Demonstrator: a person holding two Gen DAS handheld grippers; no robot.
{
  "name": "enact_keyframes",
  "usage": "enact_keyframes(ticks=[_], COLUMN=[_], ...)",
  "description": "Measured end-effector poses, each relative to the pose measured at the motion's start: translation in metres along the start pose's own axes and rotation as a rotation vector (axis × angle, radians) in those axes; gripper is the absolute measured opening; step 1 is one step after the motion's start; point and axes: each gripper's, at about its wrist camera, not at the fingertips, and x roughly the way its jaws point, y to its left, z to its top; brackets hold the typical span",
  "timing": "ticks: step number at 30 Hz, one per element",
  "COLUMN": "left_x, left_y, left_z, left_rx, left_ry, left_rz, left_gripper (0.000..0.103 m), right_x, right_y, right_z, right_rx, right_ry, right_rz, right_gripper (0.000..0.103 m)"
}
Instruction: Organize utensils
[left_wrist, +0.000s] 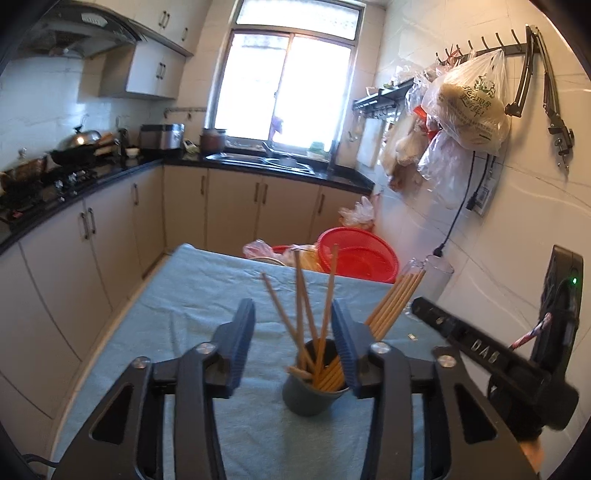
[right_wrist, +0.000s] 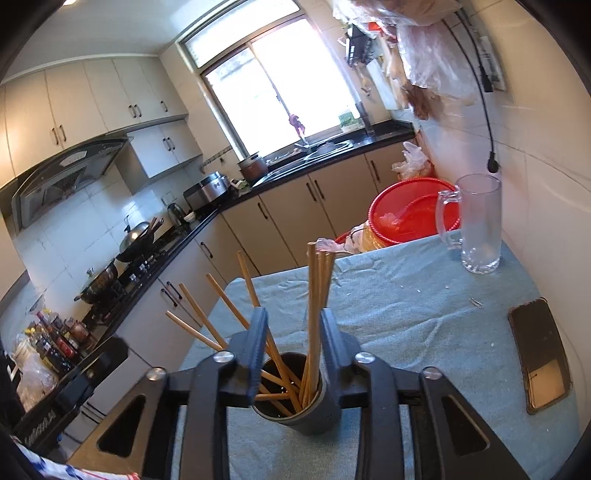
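A dark grey cup (left_wrist: 306, 398) stands on the blue-clothed table (left_wrist: 177, 295) and holds several wooden chopsticks (left_wrist: 327, 291) that fan out upward. My left gripper (left_wrist: 293, 332) is open around them, with its fingers apart on either side of the cup's mouth and its pads off the sticks. In the right wrist view the same cup (right_wrist: 306, 417) sits below my right gripper (right_wrist: 294, 343), which is open. A tight bundle of chopsticks (right_wrist: 316, 295) rises between its fingers, close to the right one. My right gripper's body (left_wrist: 480, 354) shows at the right of the left wrist view.
A clear glass mug (right_wrist: 480, 229) stands at the table's far right corner and a dark phone (right_wrist: 539, 354) lies near the right edge. A red basin (right_wrist: 406, 210) sits beyond the table. Kitchen counters and a stove run along the left; plastic bags (left_wrist: 469, 107) hang on the right wall.
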Motion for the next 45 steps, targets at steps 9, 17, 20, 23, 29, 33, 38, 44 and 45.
enact_keyframes(ticks=[9,17,20,23,29,33,38,44,45], left_x=[-0.034,-0.045,-0.054,-0.067,-0.092,-0.106,-0.119,-0.135,-0.138], left_y=[0.013,0.031,0.036,0.039,0.028,0.020,0.024,0.032,0.030], left_z=[-0.027,-0.061,-0.071,-0.078,-0.079,-0.078,-0.079,-0.082,-0.083], left_rx=[-0.009,0.010,0.019,0.032,0.110,0.139,0.099,0.054,0.063], left_ry=[-0.022,0.038,0.023,-0.016,-0.122,-0.183,-0.195,-0.206,-0.207], left_rz=[0.068,0.146,0.184,0.248,0.398,0.428,0.424,0.409,0.412], left_gripper=[0.064,0.076,0.086,0.093,0.102,0.102,0.103,0.103,0.103], right_x=[-0.029,-0.039,-0.044,-0.052,-0.064,-0.070,-0.078,-0.094,-0.096], right_y=[-0.003,-0.008,-0.009,-0.005,0.003,0.004,0.006,0.018,0.021], right_z=[-0.012,-0.038,-0.049,-0.065,-0.093,-0.106,-0.116,-0.128,-0.130], right_rx=[0.016,0.033,0.034,0.006,-0.014,-0.014,-0.044,-0.101,-0.117], right_ry=[-0.024,0.014,0.020,0.024,0.042,0.041,0.040,0.012,0.005], right_rz=[-0.031,-0.070,-0.088,-0.112,-0.137,-0.179,-0.241,-0.294,-0.306], right_gripper=[0.049,0.050,0.052,0.057,0.057,0.057,0.058,0.062,0.063])
